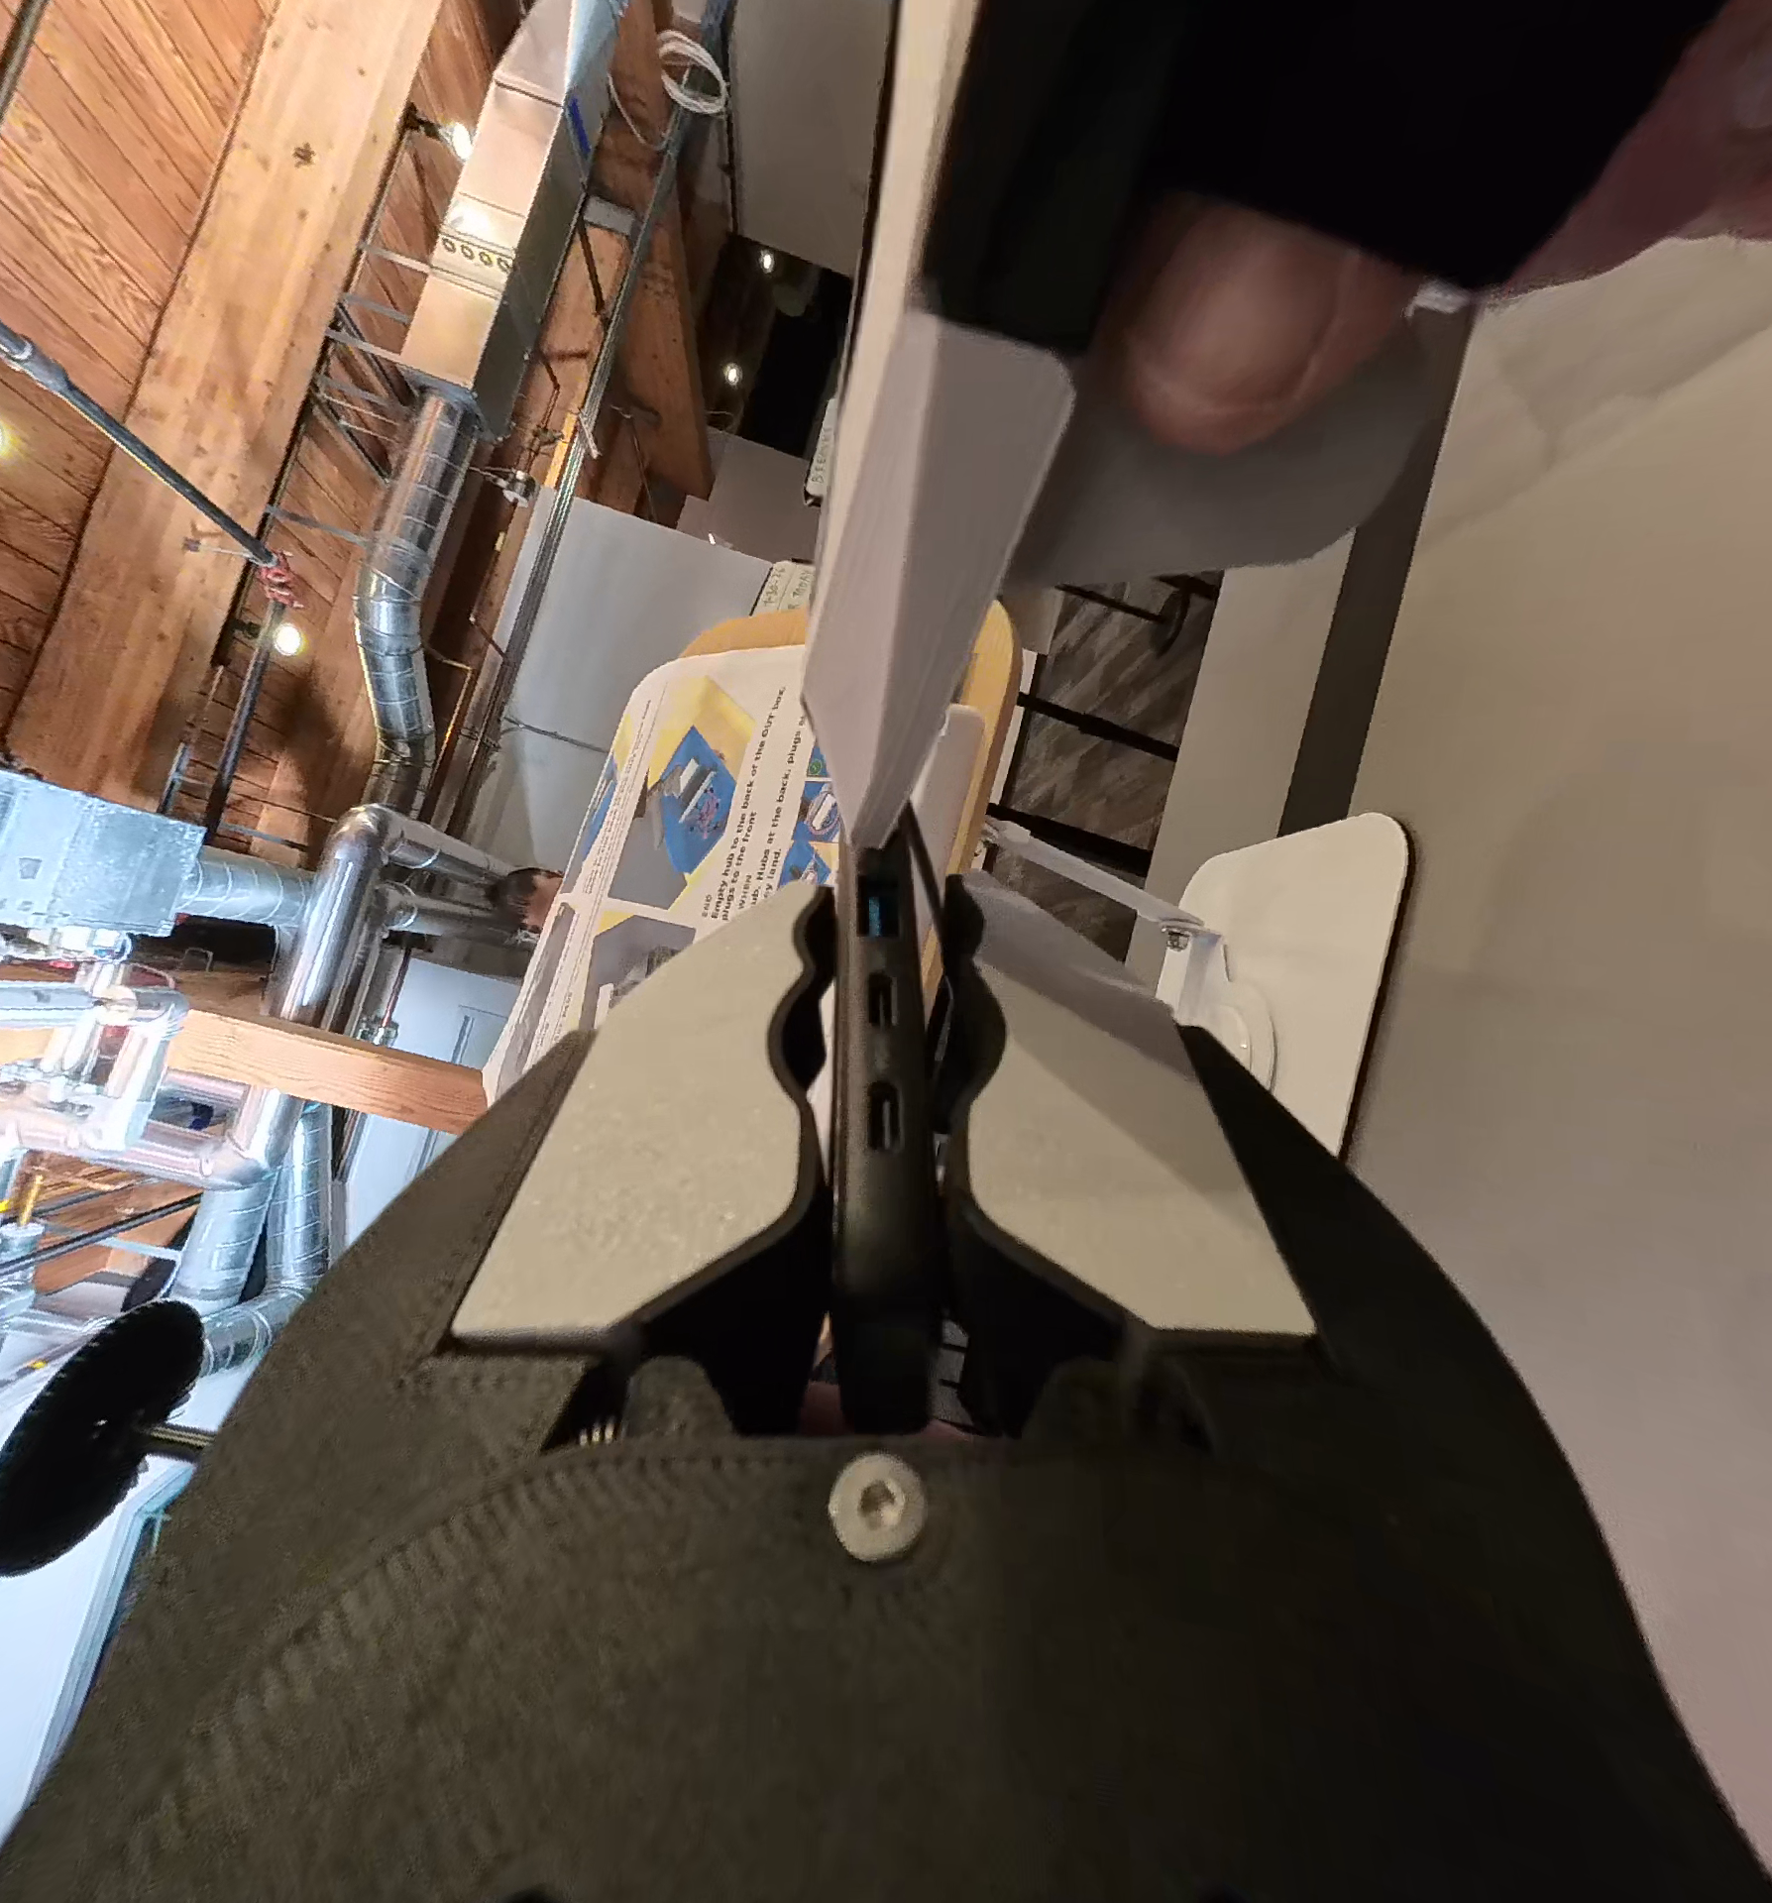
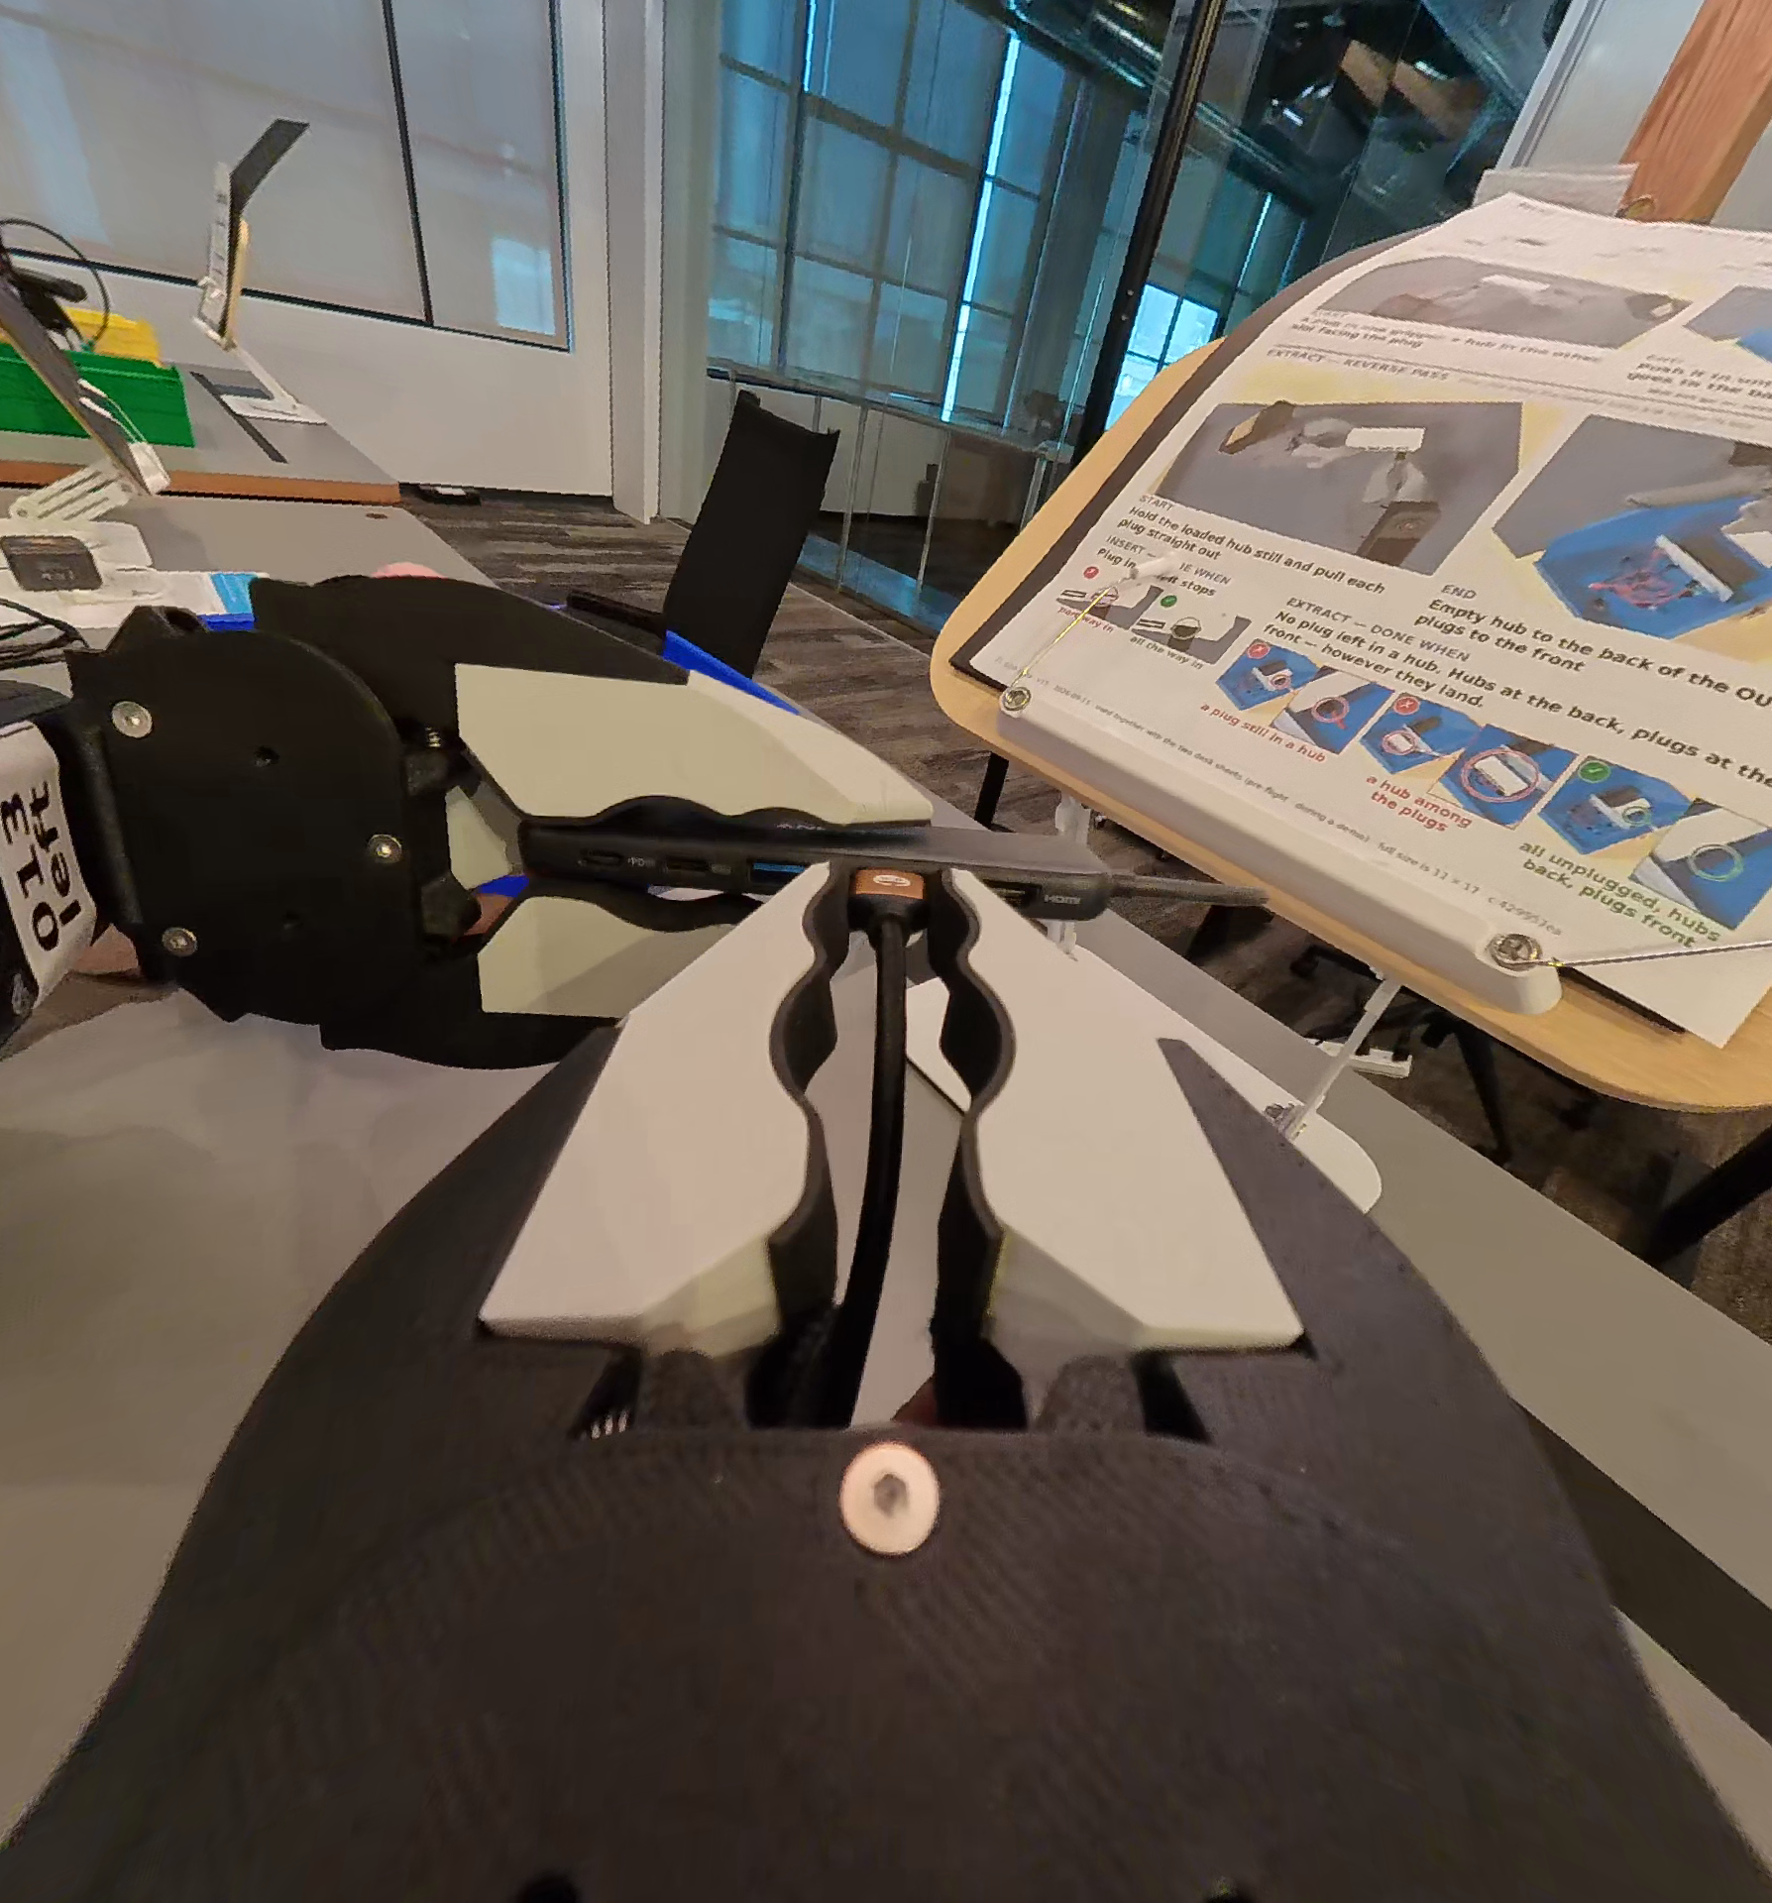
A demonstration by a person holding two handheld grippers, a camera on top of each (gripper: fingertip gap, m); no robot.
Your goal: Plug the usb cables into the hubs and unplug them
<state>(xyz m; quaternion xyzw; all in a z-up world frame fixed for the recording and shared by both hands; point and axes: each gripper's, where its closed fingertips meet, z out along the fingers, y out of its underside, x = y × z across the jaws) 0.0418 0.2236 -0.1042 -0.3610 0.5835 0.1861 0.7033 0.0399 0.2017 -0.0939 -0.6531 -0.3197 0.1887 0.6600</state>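
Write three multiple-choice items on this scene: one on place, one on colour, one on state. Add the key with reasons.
1. Where is the hub?
A. on the table
B. in the left tongs
C. on the board

2. What colour is the plug's collar?
A. copper
B. green
C. white

3. What state are the right tongs in?
A. wide open
B. shut on nothing
C. shut on the plug

Key: 1 B, the fingers clamp it off the table; 2 A, the band by the hub shows copper; 3 C, both fingertips pinch the plug.
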